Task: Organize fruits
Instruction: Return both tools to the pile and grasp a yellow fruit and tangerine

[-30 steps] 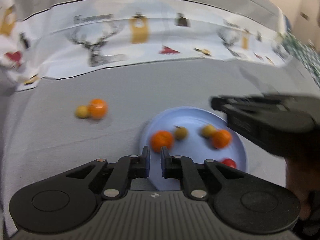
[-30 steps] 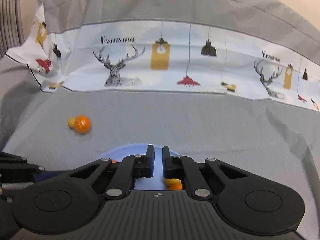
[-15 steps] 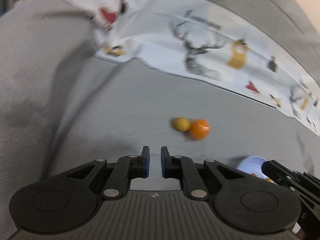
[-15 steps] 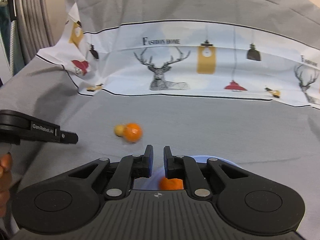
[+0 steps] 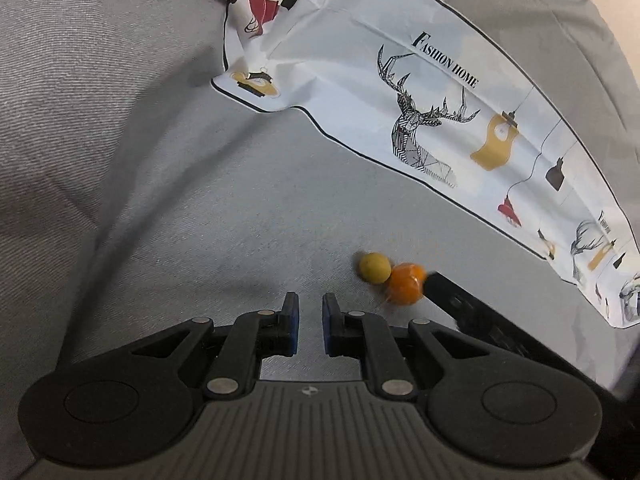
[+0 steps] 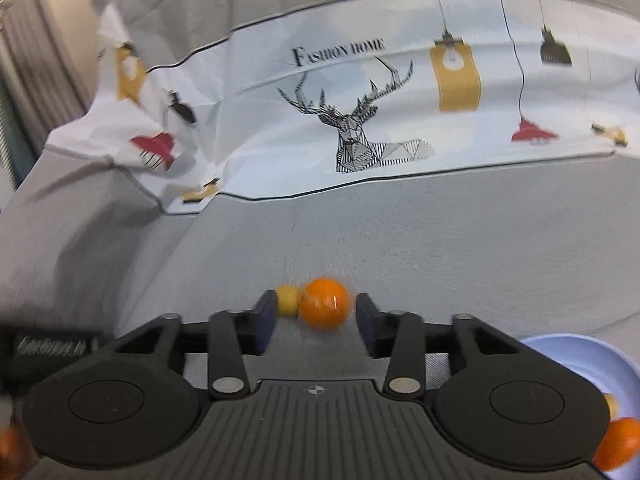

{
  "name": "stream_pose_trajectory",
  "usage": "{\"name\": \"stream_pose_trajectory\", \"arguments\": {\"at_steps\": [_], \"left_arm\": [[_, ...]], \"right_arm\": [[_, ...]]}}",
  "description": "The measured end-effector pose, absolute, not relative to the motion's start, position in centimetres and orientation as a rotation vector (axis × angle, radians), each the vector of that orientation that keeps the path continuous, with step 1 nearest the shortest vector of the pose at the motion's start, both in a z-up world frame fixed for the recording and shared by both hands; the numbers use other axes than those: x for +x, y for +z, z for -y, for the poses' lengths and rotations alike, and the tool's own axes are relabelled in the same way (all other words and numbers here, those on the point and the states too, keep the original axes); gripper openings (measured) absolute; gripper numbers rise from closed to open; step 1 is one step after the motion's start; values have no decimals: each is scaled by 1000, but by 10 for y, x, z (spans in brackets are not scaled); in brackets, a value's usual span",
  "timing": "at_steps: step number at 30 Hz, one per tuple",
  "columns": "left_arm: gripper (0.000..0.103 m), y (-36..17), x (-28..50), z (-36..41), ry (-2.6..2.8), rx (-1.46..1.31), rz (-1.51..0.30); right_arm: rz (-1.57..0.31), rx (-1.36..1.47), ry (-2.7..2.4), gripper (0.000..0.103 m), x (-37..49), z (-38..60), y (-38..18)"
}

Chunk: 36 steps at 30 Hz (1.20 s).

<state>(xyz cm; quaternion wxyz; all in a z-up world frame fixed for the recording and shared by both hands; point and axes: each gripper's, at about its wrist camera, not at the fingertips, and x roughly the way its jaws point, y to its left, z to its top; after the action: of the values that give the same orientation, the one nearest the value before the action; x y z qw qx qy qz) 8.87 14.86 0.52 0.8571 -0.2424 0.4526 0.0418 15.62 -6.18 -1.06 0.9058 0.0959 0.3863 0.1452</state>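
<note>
An orange (image 6: pixel 324 302) and a small yellow fruit (image 6: pixel 287 299) lie side by side, touching, on the grey cloth. My right gripper (image 6: pixel 316 320) is open, its fingers on either side of the pair, the orange nearer the right finger. In the left wrist view the same yellow fruit (image 5: pixel 374 267) and orange (image 5: pixel 406 283) lie ahead to the right, with the right gripper's finger (image 5: pixel 448 292) next to the orange. My left gripper (image 5: pixel 307 320) is shut and empty, a little left of the fruits. The blue plate (image 6: pixel 568 354) holds another orange (image 6: pixel 618 442).
A white cloth (image 6: pixel 400 112) printed with deer and lamps runs along the back over grey fabric. The grey cloth rises in folds at the left (image 5: pixel 80 120). The plate sits at the right gripper's lower right.
My right gripper has opened and moved forward and left, from over the plate to around the two loose fruits. My left gripper has swung left, away from the plate, and stayed shut.
</note>
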Motion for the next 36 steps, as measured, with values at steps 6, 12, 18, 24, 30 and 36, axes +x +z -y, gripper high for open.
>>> {"name": "stream_pose_trajectory", "arguments": {"at_steps": [6, 12, 18, 24, 30, 36], "left_arm": [[13, 3, 96, -150, 86, -520, -946], [14, -1, 114, -143, 40, -534, -943], [28, -9, 137, -120, -23, -459, -943], [34, -23, 156, -102, -20, -385, -955], [36, -29, 165, -81, -38, -292, -961], [36, -37, 171, -75, -28, -260, -981]], "right_arm": [[-857, 197, 276, 45, 181, 49, -35], [-849, 189, 248, 38, 179, 58, -31], [-908, 149, 226, 38, 170, 71, -21], [-965, 67, 293, 38, 163, 72, -29], [-964, 44, 318, 38, 162, 72, -28], [-966, 45, 323, 39, 164, 72, -28]]}}
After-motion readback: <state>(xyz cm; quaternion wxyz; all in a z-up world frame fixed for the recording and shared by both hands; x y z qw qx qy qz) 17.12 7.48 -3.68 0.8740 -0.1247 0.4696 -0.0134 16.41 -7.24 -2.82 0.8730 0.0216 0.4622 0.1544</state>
